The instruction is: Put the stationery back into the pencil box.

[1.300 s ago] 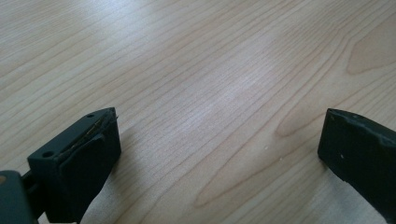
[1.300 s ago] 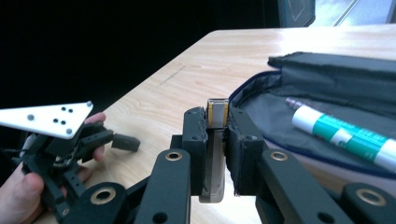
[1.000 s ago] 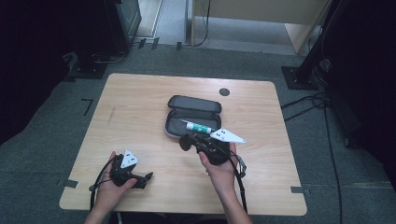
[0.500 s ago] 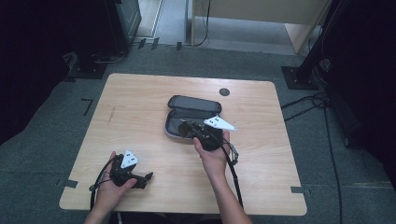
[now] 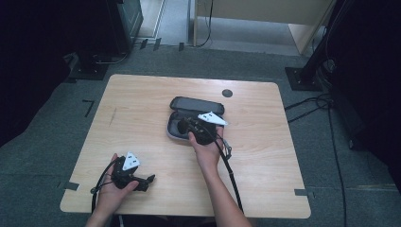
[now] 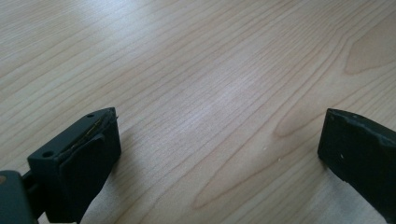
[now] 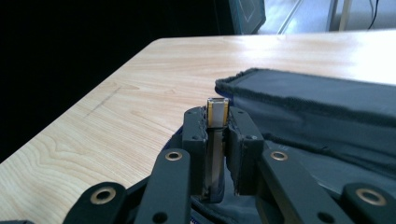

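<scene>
An open dark zip case (image 5: 196, 103) lies mid-table, with its lid folded back. My right gripper (image 5: 183, 126) hangs over the case's near half, pointing left. In the right gripper view the right gripper (image 7: 217, 122) is shut on a slim silvery object (image 7: 217, 111) with a square, yellow-rimmed end that sticks up between the pads. The dark fabric edge of the case (image 7: 317, 105) runs just behind it. My left gripper (image 5: 148, 180) rests in a hand at the table's front left. In the left gripper view the left gripper (image 6: 219, 154) stands wide open over bare wood.
The wooden table (image 5: 142, 104) has a round dark grommet (image 5: 227, 93) near its far edge. Black cables trail from both grippers toward the front edge. Dark stands and cabling sit on the floor beyond the table's right and far sides.
My right gripper has moved away from the person and leftward, from the table in front of the case to over it. It now covers the white-and-teal item seen inside earlier. The left gripper has stayed put.
</scene>
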Tool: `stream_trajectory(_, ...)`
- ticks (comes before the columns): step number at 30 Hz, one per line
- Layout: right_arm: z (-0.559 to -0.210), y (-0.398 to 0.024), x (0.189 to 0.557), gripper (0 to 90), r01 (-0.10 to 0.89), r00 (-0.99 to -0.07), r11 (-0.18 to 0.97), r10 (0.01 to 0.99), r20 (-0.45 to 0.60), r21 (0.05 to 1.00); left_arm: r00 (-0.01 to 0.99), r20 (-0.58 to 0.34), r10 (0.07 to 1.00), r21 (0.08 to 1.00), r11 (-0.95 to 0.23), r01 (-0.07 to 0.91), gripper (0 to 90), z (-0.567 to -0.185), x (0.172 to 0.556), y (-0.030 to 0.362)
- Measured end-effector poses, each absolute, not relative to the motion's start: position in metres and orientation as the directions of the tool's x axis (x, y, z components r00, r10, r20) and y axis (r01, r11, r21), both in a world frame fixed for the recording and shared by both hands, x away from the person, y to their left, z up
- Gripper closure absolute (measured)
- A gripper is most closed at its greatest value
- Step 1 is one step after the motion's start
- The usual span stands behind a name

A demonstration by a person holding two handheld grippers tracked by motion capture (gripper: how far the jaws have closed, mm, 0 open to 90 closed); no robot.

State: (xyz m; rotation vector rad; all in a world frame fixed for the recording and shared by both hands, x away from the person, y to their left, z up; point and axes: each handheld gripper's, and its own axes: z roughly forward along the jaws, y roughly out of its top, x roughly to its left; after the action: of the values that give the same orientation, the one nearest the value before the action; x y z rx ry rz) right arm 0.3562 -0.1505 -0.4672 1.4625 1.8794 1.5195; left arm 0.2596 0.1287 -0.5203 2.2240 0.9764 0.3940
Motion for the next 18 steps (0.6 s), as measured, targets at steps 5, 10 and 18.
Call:
stream_trajectory(5,-0.475,-0.149,0.368,78.9,0.523,-0.403,-0.145,0.826,0.394,0.84,0.674,0.008,0.738,0.682,-0.497,0.536,0.0,-0.52,0.26,0.129)
stream_trajectory(10,-0.48,-0.148,0.384,78.9,0.554,-0.347,-0.187,0.834,0.429,0.811,0.674,0.008,0.739,0.682,-0.497,0.537,0.0,-0.52,0.26,0.129)
stream_trajectory(18,-0.485,-0.145,0.388,75.9,0.571,-0.344,-0.169,0.839,0.421,0.803,0.674,0.008,0.739,0.682,-0.497,0.537,0.0,-0.52,0.26,0.129)
